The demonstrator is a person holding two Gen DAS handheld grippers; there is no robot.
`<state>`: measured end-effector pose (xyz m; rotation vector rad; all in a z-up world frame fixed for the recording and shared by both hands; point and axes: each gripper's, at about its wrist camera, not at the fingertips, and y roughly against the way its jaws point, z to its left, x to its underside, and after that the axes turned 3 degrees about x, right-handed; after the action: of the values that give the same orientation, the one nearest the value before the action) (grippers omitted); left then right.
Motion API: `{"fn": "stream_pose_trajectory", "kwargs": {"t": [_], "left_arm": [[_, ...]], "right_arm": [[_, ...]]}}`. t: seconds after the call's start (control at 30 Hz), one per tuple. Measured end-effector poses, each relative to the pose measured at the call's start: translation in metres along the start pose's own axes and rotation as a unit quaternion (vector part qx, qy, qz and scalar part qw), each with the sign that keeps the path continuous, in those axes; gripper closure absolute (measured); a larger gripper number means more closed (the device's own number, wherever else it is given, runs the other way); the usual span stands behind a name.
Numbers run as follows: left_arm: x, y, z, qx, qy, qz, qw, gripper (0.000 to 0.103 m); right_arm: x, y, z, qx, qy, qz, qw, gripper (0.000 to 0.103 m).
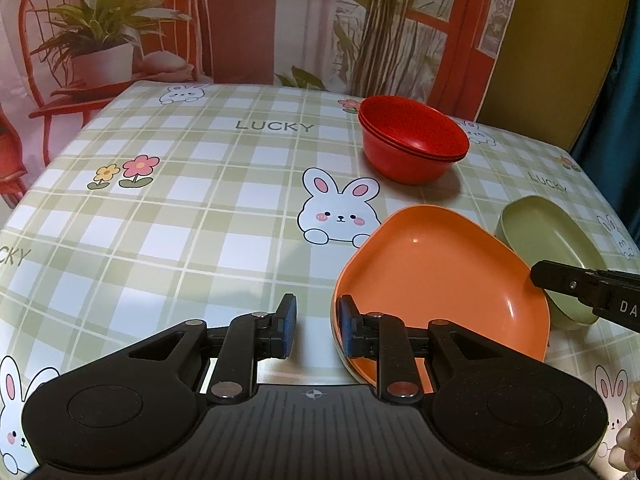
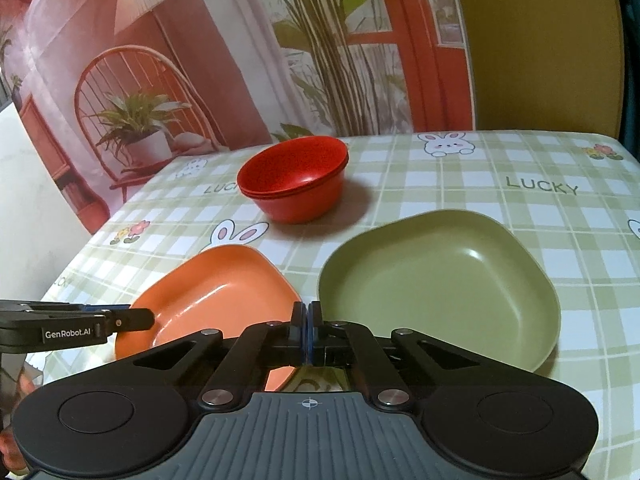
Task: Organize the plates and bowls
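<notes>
An orange plate (image 1: 436, 276) (image 2: 216, 292) lies near me on the checked tablecloth. My left gripper (image 1: 317, 322) (image 2: 150, 317) sits at its left rim with the jaws a little apart. Its pads (image 1: 347, 326) press on nothing, and tablecloth shows in the gap. A green plate (image 2: 440, 276) (image 1: 556, 236) lies to the right of the orange one. My right gripper (image 2: 308, 320) (image 1: 536, 276) is shut, and the plate's near-left rim runs in under its fingertips. Stacked red bowls (image 1: 412, 140) (image 2: 292, 176) stand farther back.
The table (image 1: 192, 208) carries a green plaid cloth with rabbits and flowers. A printed backdrop (image 1: 240, 20) hangs behind its far edge, and a yellow panel (image 2: 536, 40) stands at the back right. The table's left edge (image 2: 80, 248) drops away beside the orange plate.
</notes>
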<state>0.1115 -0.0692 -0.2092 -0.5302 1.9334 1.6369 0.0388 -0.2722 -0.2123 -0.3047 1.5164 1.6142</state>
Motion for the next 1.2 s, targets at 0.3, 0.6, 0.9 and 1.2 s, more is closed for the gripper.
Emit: {"fn": "stream_pose_trajectory", "kwargs": {"t": [0.3,0.6,0.9,1.2], "left_arm": [[-0.001,0.009,-0.001,-0.016,0.003,-0.027,0.9995,0.070],[-0.013,0.020,-0.007,-0.003,0.017,-0.063,0.9979,0.069],[-0.036,0.008,-0.055,0.055,-0.036,-0.065,0.9957,0.055],[-0.045,-0.021,-0.108,0.080,-0.095,-0.039,0.9915,0.055]], "right_arm": [[-0.007,0.010,-0.014,-0.007,-0.025,-0.018,1.000,0.092],[-0.018,0.033,-0.050,0.046,-0.042,-0.079,0.995,0.091],[-0.010,0.031,-0.086,0.107,-0.034,-0.085,0.990,0.088],[0.003,0.039,-0.116,0.134,-0.065,-0.092,0.985,0.087]]}}
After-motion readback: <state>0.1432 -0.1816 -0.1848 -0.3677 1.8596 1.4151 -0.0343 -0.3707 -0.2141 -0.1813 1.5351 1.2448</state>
